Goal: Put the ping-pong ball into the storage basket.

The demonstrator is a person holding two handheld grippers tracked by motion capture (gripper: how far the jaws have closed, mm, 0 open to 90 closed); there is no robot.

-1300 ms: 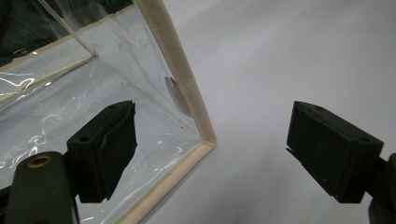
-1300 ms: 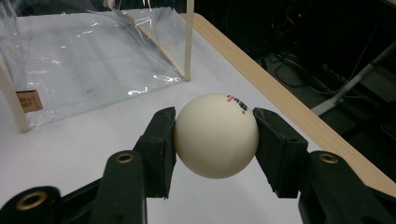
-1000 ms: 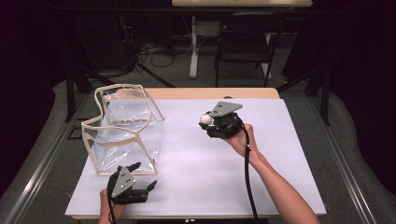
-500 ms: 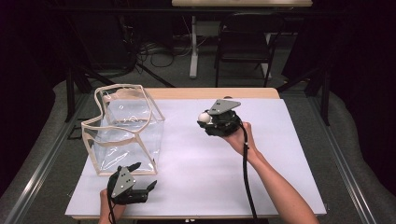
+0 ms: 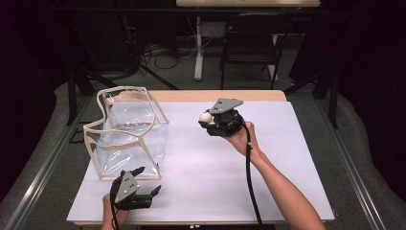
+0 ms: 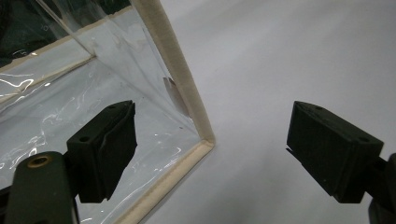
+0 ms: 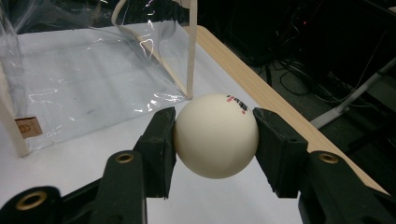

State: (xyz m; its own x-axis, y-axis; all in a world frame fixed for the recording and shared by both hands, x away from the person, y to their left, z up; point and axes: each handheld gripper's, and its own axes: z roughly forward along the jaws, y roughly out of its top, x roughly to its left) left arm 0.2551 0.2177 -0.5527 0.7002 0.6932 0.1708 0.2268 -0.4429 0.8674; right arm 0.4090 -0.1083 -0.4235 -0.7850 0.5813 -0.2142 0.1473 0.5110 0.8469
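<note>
My right gripper point(image 5: 207, 120) is up off the table, my arm stretched forward, jaws squeezed tight. My left gripper point(image 5: 146, 182) sits low by my body with its jaws wide apart.

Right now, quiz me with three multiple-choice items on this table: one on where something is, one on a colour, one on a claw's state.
1. Where does the clear bag stand in the high view?
A. left part of the white sheet
B. right edge of it
C. on the floor

2. What colour is the ball?
A. orange
B. off-white
C. blue

3. How is the left claw?
A. shut on the ball
B. shut on the bag's trim
C. open, holding nothing

Answers:
1 A: the bag stands on the white sheet, left of the right claw.
2 B: the right gripper view shows it off-white with small red and black print.
3 C: its jaws stand wide apart, the bag's corner merely near one.
</note>
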